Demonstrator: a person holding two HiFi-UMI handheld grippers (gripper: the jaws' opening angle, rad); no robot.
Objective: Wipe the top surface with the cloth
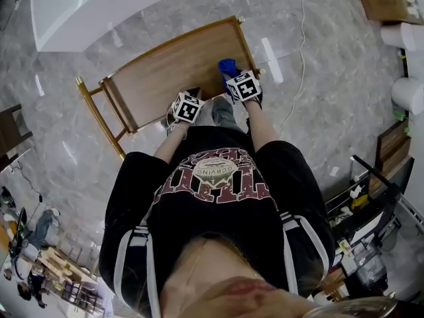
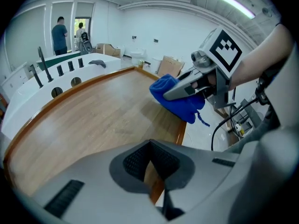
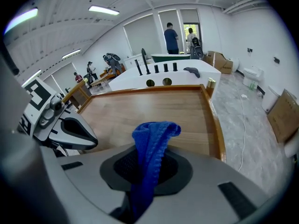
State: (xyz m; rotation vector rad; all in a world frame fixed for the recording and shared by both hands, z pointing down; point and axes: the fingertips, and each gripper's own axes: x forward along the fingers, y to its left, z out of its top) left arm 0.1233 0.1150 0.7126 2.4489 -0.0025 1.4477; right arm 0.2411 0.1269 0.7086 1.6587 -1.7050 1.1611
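The left gripper (image 2: pixel 149 146) was closed on nothing, at the near edge of the wooden surface (image 2: pixel 93 120). The right gripper (image 3: pixel 148 164), by the surface's right edge, was clamped on the blue cloth (image 3: pixel 152 134), which bunched beyond its jaws. The cloth was judged soft, light and limp. A grip at mid-fold should leave enough cloth free to wipe.

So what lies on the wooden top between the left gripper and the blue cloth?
Nothing; in the left gripper view the wooden top is bare between the left gripper and the blue cloth.
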